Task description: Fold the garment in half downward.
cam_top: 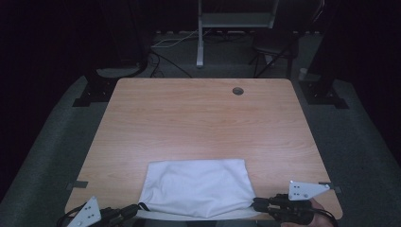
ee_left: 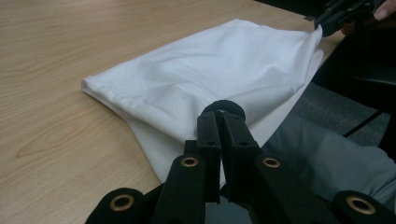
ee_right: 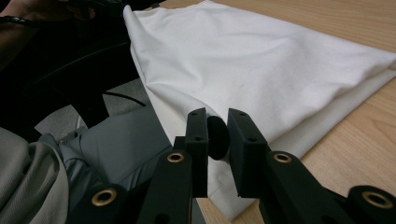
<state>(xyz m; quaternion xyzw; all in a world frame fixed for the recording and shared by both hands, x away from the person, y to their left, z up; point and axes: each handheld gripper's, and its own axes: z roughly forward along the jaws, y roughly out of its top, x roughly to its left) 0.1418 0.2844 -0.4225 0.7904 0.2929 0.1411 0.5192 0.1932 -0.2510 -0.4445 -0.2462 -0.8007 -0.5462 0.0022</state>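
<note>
High view: at the near edge of the counter [cam_top: 198,113] my left gripper [cam_top: 135,208] and right gripper [cam_top: 257,204], both black and hard-edged, are each clamped on a near corner of one soft, white, folded cloth [cam_top: 198,187]. The cloth lies rumpled and roughly rectangular, its near hem overhanging the edge. Beyond it stretches smooth, pale wood-grain with one round grommet hole [cam_top: 238,91].

Light wooden table [cam_top: 189,118], round cable hole [cam_top: 238,91] near far edge, folded white cloth [cam_top: 198,187] at near edge
</note>
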